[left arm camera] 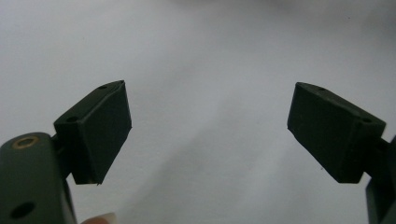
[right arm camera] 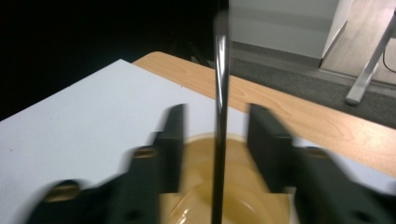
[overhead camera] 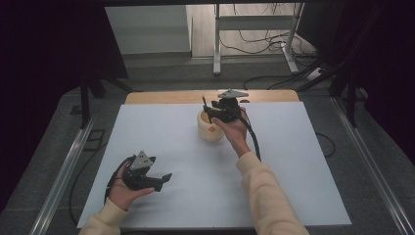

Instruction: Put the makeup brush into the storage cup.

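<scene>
A cream-coloured cup (overhead camera: 209, 129) with an orange mark stands at the back middle of the white sheet (overhead camera: 293, 171). A thin black stick (overhead camera: 205, 105) stands upright in it. My right gripper (overhead camera: 213, 111) hovers just over the cup's rim. In the right gripper view, the stick (right arm camera: 220, 93) rises between the two jaws of my right gripper (right arm camera: 217, 112), which stand apart on either side of it without pressing on it, above the cup (right arm camera: 243, 191). My left gripper (overhead camera: 164, 178) rests low at the front left, open, with only bare sheet between the jaws of this gripper (left arm camera: 208, 121).
The sheet lies on a wooden table (overhead camera: 171, 97) whose bare edge shows at the back. Beyond it are grey floor, a metal frame leg (overhead camera: 216, 44) and loose cables. Dark curtains stand at both sides.
</scene>
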